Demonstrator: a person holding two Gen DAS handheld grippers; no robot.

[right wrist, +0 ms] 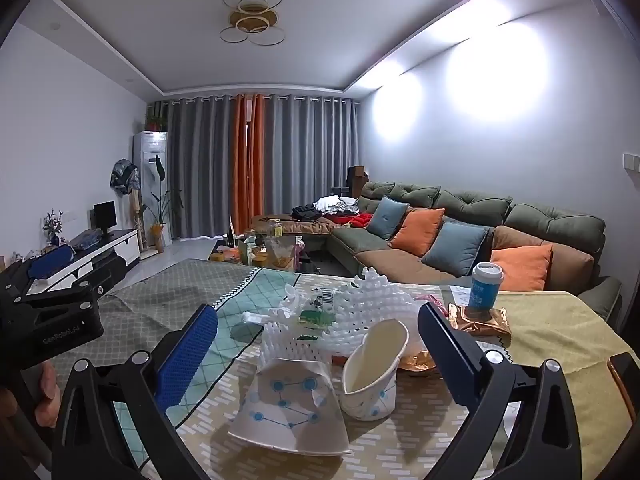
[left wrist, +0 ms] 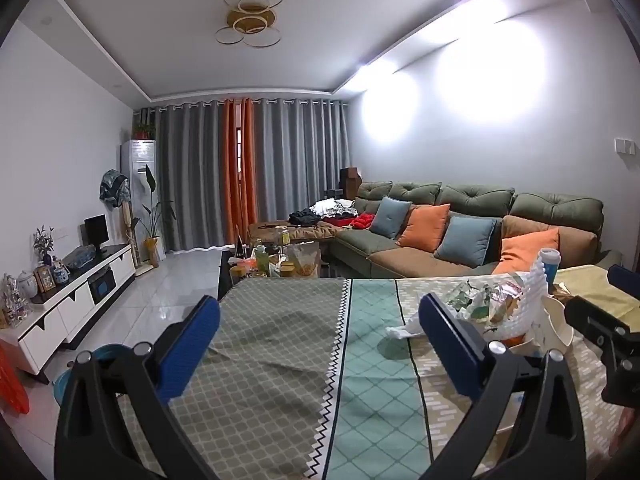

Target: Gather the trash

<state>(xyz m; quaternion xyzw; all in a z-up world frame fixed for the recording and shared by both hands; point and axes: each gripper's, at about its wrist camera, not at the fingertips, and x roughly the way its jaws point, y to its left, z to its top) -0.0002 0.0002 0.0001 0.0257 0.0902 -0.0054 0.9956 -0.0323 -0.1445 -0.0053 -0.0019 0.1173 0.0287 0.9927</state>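
A heap of trash lies on the patterned tablecloth (right wrist: 168,304). It holds a flattened paper cup (right wrist: 292,408), a crushed white paper cup (right wrist: 372,372), white foam netting (right wrist: 360,304), clear plastic wrap (right wrist: 316,304) and a copper foil wrapper (right wrist: 480,320). A blue-and-white lidded cup (right wrist: 485,286) stands on that wrapper. My right gripper (right wrist: 320,340) is open, hovering just short of the two paper cups. My left gripper (left wrist: 320,330) is open over bare cloth, with the trash heap (left wrist: 500,304) to its right.
Beyond the table stand a low coffee table with jars and bags (right wrist: 272,248), a green sofa with cushions (right wrist: 460,232) and a TV cabinet (left wrist: 80,292). A blue basin (left wrist: 108,354) sits on the floor left of the table. A dark phone-like object (right wrist: 624,380) lies at the right table edge.
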